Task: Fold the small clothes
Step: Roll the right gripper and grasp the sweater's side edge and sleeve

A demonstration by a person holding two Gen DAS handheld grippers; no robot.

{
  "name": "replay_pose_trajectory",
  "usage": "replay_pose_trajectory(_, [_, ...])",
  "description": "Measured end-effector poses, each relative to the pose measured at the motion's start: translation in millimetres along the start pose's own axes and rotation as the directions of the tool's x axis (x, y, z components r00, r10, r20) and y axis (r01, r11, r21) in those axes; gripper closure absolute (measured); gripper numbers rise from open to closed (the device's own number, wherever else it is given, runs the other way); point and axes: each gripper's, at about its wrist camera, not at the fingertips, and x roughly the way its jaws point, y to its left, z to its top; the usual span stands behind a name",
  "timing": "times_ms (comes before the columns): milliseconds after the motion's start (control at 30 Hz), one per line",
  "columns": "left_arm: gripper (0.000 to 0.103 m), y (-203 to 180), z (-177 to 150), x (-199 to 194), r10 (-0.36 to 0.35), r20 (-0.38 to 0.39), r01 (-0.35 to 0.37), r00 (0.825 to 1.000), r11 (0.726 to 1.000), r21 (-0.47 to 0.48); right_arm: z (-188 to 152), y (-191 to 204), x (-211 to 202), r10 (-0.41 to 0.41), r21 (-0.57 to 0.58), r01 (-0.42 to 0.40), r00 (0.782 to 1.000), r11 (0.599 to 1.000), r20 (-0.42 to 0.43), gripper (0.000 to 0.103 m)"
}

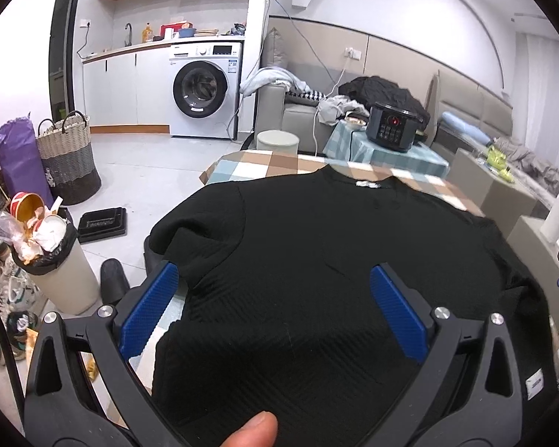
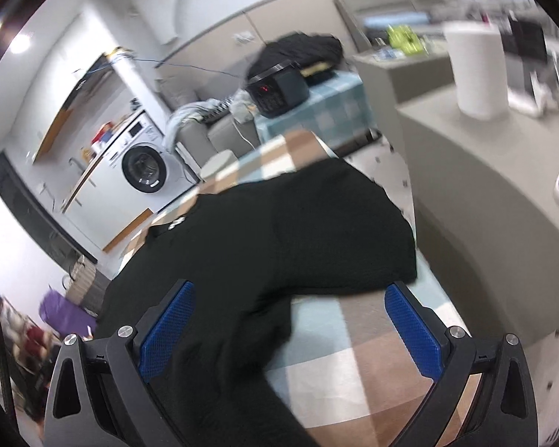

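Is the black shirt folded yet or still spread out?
Spread out: the black shirt lies flat on the checked tablecloth, both sleeves out.

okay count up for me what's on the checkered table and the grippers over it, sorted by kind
Black shirt: 1
Hand-held grippers: 2, left hand-held gripper and right hand-held gripper, both open
Total: 3

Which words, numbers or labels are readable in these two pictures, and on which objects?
None can be read.
White neck label on the black textured shirt: too small.
Red display on the dark electric cooker: blurred.
Panel and stickers on the white washing machine: too small.
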Motion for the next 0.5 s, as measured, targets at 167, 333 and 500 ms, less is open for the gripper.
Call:
replay_pose_trajectory(167, [0.001, -3, 0, 16, 0.002, -0.018, -0.002, 1.000, 1.000, 0.015, 8, -44, 34, 0.041, 0.164, -0.027, 0.995, 0.986, -0.086, 0.008])
replay_pose_trajectory(333, [0.001, -3, -6, 22, -0.005, -0.015, 0.005, 1.000, 1.000, 0.019, 6, -64, 52, 0.081, 0.257, -0.046, 0.989, 0.965, -0.127, 0.009])
replay_pose_trajectory(500, [0.001, -1, -9, 25, -0.005, -0.009, 0.005, 1.000, 1.000, 0.011, 14, -60, 60, 0.057, 0.277, -0.029, 0.994, 0.960, -0.094, 0.009])
